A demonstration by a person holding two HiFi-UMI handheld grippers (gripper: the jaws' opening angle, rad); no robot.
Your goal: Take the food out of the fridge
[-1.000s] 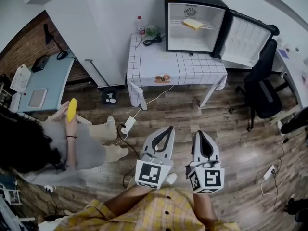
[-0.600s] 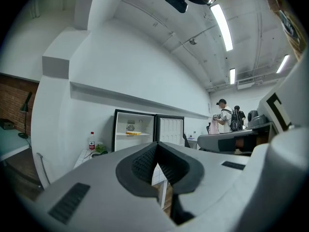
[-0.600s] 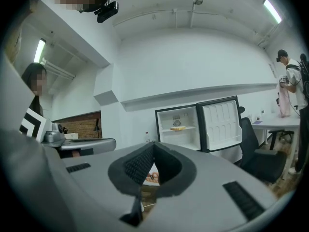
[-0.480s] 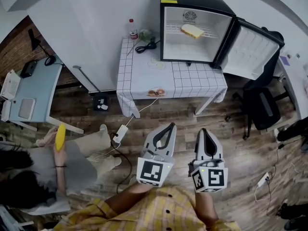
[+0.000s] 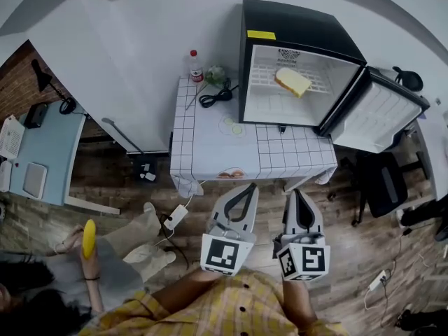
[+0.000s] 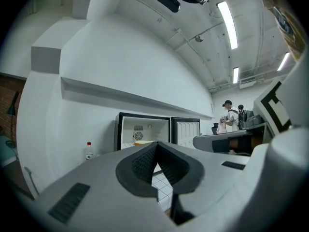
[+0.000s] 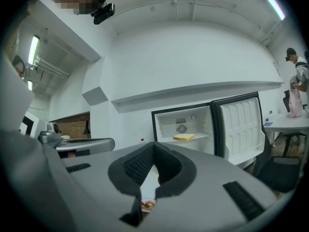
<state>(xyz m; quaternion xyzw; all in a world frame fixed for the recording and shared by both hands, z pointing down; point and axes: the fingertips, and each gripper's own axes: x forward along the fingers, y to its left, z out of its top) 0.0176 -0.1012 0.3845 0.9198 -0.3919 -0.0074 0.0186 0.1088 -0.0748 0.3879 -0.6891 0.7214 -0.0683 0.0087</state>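
Observation:
A small black fridge (image 5: 294, 26) stands on a white tiled table (image 5: 210, 145), its door (image 5: 374, 117) swung wide to the right. A slice of bread (image 5: 292, 81) lies on the wire shelf inside, also seen in the right gripper view as the bread (image 7: 184, 137). My left gripper (image 5: 250, 187) and right gripper (image 5: 295, 191) hover side by side over the floor, just short of the table's front edge. Both point at the fridge with tips together and nothing between them. In the left gripper view the fridge (image 6: 141, 134) is far ahead.
A bottle (image 5: 195, 66), a black cable (image 5: 213, 96) and a plate print sit on the table. A power strip and cords (image 5: 175, 215) lie on the wood floor. A seated person holds a yellow item (image 5: 88, 238) at lower left. A black chair (image 5: 381, 184) stands right.
Both grippers have advanced toward the table and fridge, which appear larger and nearer. The seated person has slid toward the lower left of the head view.

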